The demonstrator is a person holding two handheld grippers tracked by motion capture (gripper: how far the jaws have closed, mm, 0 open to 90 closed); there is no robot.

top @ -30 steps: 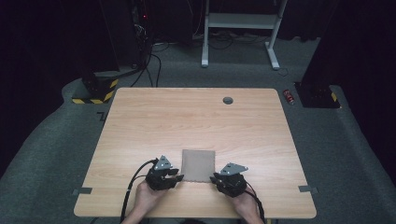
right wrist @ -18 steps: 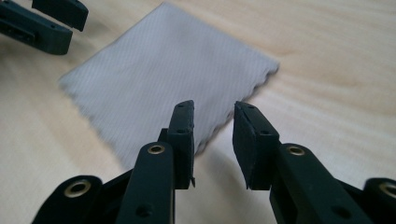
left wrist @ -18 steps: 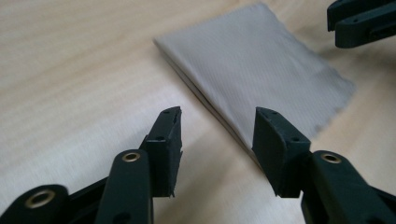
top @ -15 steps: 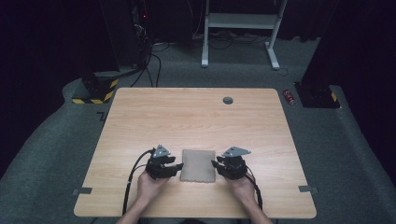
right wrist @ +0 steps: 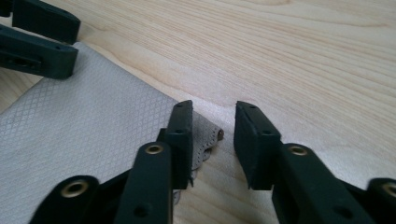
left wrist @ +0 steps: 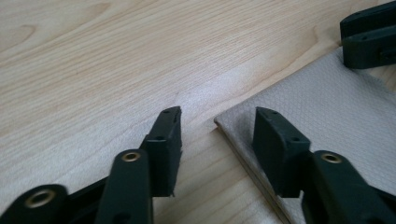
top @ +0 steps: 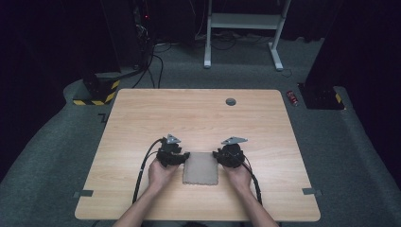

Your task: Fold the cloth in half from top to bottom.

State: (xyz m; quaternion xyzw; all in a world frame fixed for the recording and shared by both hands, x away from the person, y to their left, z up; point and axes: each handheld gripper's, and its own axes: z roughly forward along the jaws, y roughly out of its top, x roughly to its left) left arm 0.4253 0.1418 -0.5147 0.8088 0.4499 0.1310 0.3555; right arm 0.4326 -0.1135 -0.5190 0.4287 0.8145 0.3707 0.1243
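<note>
Cloth (top: 201, 169): lying flat on the table (top: 198, 116), near its front edge, roughly midway across.
Left gripper (top: 178, 157): sitting just left of the cloth's far left corner; in the left gripper view (left wrist: 217, 123) that corner is lying between the jaws.
Right gripper (top: 221, 156): sitting just right of the cloth's far right corner; in the right gripper view (right wrist: 214, 128) that corner is lying between the jaws.
Table grommet (top: 231, 101): sitting well behind the cloth, near the table's far edge.

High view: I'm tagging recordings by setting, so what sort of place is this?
Probably a lab or workshop recording bay: a lone wooden table on grey carpet, dark surroundings with cables and hazard-striped equipment behind, and a person working a beige cloth with handheld grippers.
</note>
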